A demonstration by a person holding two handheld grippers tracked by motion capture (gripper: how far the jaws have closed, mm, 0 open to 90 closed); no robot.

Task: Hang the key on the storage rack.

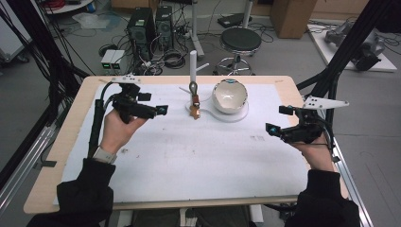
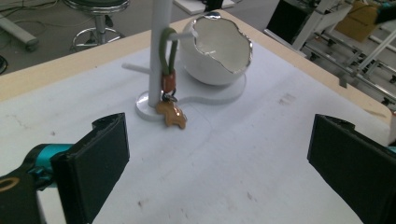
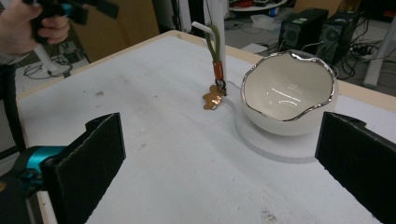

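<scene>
A keychain (image 1: 194,100) with a green loop, an orange clasp and a golden charm hangs from a peg of the white post stand (image 1: 193,66) at the back middle of the table. In the left gripper view the keychain (image 2: 168,79) hangs against the post (image 2: 157,51), its charm resting on the stand's base. My left gripper (image 1: 153,103) is open, a short way left of the stand, with nothing between its jaws (image 2: 219,126). My right gripper (image 1: 279,119) is open near the table's right edge, pointing toward the bowl and stand, and holds nothing (image 3: 222,121).
A white bowl (image 1: 230,96) with a silver wavy rim sits on the stand's round base plate, right of the post. The white mat (image 1: 189,156) covers most of the wooden table. A stool (image 1: 240,40) and computer towers (image 1: 142,26) stand on the floor behind.
</scene>
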